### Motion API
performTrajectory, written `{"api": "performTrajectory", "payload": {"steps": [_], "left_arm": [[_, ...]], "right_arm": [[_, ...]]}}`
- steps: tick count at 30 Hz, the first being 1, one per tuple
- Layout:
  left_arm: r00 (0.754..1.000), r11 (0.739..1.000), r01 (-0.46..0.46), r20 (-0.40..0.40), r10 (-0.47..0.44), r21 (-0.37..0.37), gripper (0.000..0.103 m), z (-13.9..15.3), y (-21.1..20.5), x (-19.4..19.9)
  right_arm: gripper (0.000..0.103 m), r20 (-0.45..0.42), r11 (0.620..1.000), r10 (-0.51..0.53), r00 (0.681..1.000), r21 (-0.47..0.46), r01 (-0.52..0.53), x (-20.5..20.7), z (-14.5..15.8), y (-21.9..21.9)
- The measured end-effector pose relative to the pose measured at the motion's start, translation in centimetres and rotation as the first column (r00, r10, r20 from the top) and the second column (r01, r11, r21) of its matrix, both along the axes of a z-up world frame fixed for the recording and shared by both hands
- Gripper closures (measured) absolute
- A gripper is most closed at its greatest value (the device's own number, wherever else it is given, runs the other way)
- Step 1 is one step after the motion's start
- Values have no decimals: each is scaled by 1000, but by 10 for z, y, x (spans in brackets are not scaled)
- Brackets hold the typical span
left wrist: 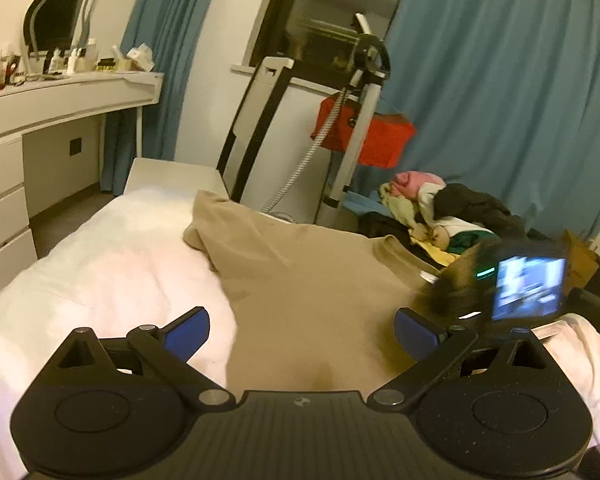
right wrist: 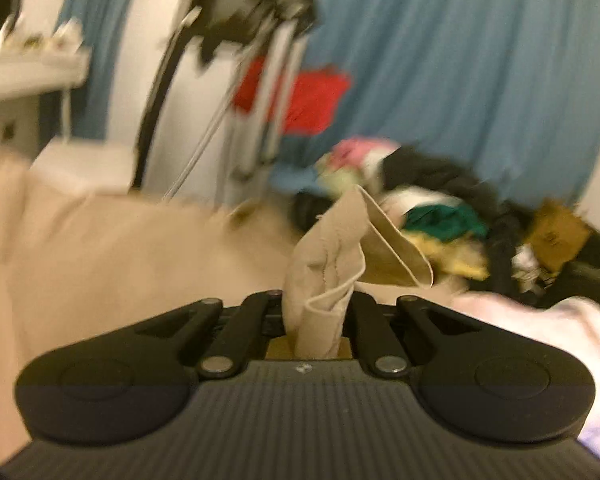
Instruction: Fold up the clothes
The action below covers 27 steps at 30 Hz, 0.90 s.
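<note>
Left wrist view, my left gripper (left wrist: 302, 334): its jaws stood spread wide, blue pads apart, nothing between them, hovering over the near part of the beige garment (left wrist: 308, 280).
Left wrist view, garment: it lay spread on the white bedding (left wrist: 100, 272), one corner reaching toward the far left, its collar edge toward the right.
Left wrist view, my right gripper (left wrist: 452, 292): a blurred shape at the garment's right edge, its lit screen facing this camera.
Left wrist view, room: a white dressing table (left wrist: 60, 96) with a mirror (left wrist: 58, 8) stood far left; blue curtains (left wrist: 500, 100) hung behind; a garment steamer stand (left wrist: 360, 120) with a red cloth (left wrist: 380, 136) stood beyond the bed; a pile of mixed clothes (left wrist: 440, 208) lay far right.

Right wrist view, my right gripper (right wrist: 316, 320): the jaws were pressed together, pinching a bunched fold of the beige garment (right wrist: 324, 264), hem stitching showing above them.
Right wrist view, rest of garment: it trailed away to the left across the bed, blurred.
Right wrist view, room: the clothes pile (right wrist: 440, 216) sat just beyond the pinched fold, curtains behind.

Step in hand, my judgement: carrying the pinched edge across to make a fold.
Doing it well: I judged the left jaws should pin or take the matching edge so the cloth stays flat, and the carried edge should land square on the far one; soft bedding may let it wrinkle.
</note>
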<state>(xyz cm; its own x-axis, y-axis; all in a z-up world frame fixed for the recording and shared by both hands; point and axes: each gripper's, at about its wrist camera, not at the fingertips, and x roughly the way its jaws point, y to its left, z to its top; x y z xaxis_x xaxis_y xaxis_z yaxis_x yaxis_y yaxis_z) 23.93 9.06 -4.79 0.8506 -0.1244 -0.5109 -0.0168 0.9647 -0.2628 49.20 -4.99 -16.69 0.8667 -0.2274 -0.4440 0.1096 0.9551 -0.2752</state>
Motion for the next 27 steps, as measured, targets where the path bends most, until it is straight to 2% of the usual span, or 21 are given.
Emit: {"api": "performTrajectory", "payload": {"steps": [3,7,8,9,10,11,14,17,22,27], "left_arm": [[999,1000,23,-39,-23,-9,4,-12,-3,13],[997,998,54,-58,-53,16,4,-25,-16,23],[997,998,59,-59,-58,10,4,-26,-17,25],[996,998,64,-61,-63,3,4,-28,-18,26],[996,998,68,-61,-68,-6,4,-29,-18,27],[996,997,71,-60,-71,-12,4,-28,-18,27],[997,998,67,-47,-68,-15,4,-25,-16,22],[997,998,66,-30,-66,-22,4,-20,-13,14],[996,995,94,6,-94,10,4,-10,-19,-10],[985,984,173,1,-173,42,4,-7,-43,-38]], "right_arm": [[94,-44,999,11,999,35,-9,15,-22,6],[93,-37,985,0,999,173,7,15,-18,-11],[89,-41,976,6,999,217,3,15,-15,-15],[65,-49,965,19,999,263,-6,14,-12,-21],[48,-52,949,38,998,314,-20,9,-8,-26],[16,-49,933,54,997,359,-33,4,-3,-30],[13,7,887,72,997,456,-67,-26,20,-44],[13,34,862,47,998,504,-58,-70,43,-59],[13,68,849,8,998,526,-43,-172,75,-80],[13,93,852,-47,995,524,-9,-289,88,-89]]}}
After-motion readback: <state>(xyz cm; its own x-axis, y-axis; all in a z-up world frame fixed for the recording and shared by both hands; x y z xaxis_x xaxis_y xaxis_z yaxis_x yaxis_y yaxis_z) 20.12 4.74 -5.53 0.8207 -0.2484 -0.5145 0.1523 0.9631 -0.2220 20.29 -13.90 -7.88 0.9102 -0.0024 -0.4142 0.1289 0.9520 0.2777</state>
